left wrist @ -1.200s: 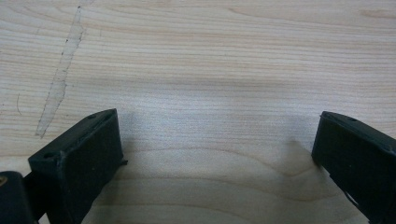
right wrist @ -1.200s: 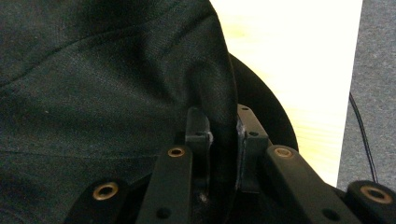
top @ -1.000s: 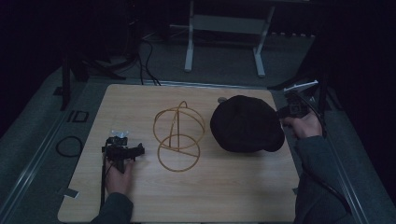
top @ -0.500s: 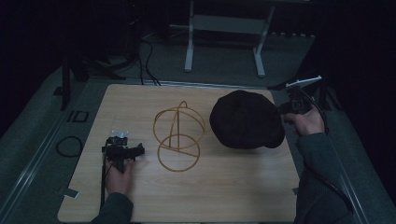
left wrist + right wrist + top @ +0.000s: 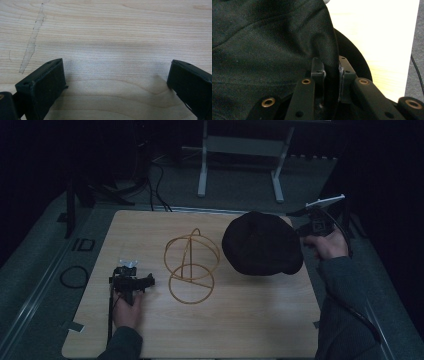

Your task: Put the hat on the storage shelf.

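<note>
A black cap (image 5: 261, 243) hangs lifted over the table's right side, and my right gripper (image 5: 306, 231) holds it at its right edge. In the right gripper view the jaws are shut on a fold of the cap's black fabric (image 5: 331, 72). A gold wire stand (image 5: 191, 265) made of hoops sits upright at the middle of the wooden table (image 5: 250, 320). My left gripper (image 5: 131, 281) rests low at the table's left, to the left of the stand. Its jaws stand wide apart over bare wood (image 5: 115, 65) with nothing between them.
Off the table's left edge, a cable loop (image 5: 74, 276) lies on the grey floor. A white metal frame (image 5: 240, 155) stands behind the table. Bare wood lies in front of the stand and the cap.
The right gripper has lifted the cap and carried it slightly up and to the left. The left gripper has stayed in place.
</note>
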Demonstrator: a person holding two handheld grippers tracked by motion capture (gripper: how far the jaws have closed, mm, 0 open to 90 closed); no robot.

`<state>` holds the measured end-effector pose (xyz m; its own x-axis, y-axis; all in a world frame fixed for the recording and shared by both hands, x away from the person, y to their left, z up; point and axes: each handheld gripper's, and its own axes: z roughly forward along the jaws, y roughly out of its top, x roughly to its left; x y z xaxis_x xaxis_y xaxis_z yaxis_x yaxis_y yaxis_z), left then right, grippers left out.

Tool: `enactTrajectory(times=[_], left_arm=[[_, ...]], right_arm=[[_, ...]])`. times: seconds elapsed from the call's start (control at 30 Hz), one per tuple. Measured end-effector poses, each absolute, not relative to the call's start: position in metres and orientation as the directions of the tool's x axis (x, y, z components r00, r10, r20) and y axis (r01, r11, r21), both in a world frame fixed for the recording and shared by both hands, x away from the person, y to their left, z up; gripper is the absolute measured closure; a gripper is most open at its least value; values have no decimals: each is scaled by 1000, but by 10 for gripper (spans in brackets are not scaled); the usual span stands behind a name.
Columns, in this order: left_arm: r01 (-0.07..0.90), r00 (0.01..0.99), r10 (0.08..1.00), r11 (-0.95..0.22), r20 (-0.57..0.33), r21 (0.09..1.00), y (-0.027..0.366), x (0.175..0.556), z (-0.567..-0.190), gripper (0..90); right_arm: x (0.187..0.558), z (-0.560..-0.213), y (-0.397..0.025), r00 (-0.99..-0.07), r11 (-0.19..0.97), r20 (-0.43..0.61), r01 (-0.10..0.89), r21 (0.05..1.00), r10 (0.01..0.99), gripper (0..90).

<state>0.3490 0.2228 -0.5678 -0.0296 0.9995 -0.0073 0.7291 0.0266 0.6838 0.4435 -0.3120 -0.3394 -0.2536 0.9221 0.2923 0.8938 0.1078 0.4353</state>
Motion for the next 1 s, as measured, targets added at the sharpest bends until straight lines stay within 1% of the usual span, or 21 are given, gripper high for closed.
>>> enactTrajectory(times=[0.43, 1.0], left_arm=[[729, -30, 1000, 27, -8, 684, 223, 349, -568, 12], [729, -30, 1000, 27, -7, 684, 223, 349, -568, 12]], right_arm=[[445, -327, -311, -258, 96, 317, 889, 448, 913, 789], [449, -316, -298, -280, 94, 349, 880, 465, 894, 788]])
